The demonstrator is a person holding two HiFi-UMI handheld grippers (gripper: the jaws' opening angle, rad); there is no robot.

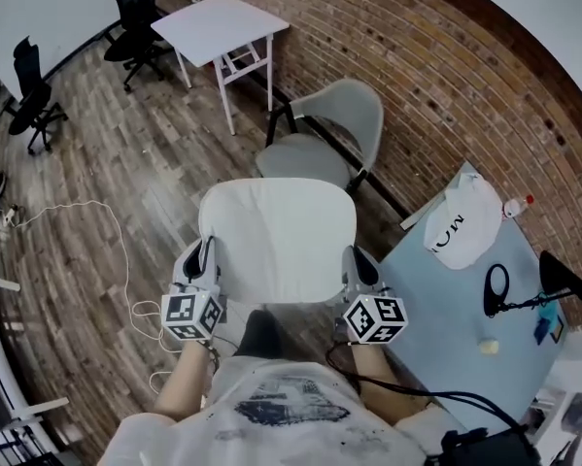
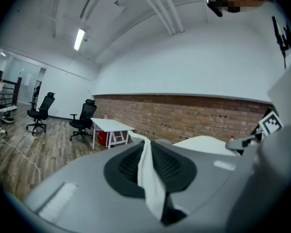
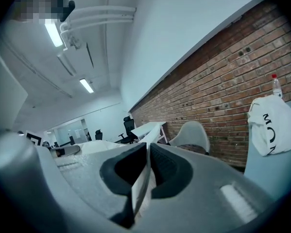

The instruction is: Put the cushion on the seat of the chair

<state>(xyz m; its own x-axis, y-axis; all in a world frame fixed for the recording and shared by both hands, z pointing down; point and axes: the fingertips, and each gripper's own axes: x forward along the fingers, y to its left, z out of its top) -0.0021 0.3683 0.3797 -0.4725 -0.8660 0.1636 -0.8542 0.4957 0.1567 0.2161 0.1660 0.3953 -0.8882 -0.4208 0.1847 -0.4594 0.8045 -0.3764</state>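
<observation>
white cloth (image 3: 272, 126) reads "mon" (partly)

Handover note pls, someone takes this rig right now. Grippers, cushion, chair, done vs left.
Left gripper: shut on the cushion's left edge.
Right gripper: shut on its right edge.
Cushion: white, held spread between both grippers in front of the person.
Chair: grey, ahead by the brick wall; seat bare.
Done: cushion gripped and lifted.
Left: carry it forward, lay it on the seat, open both grippers.

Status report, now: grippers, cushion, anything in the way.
Left gripper shut on the cushion, left edge; right gripper shut on its right edge. Cushion held flat, short of the gray chair; seat bare. Nothing visible between them.
</observation>
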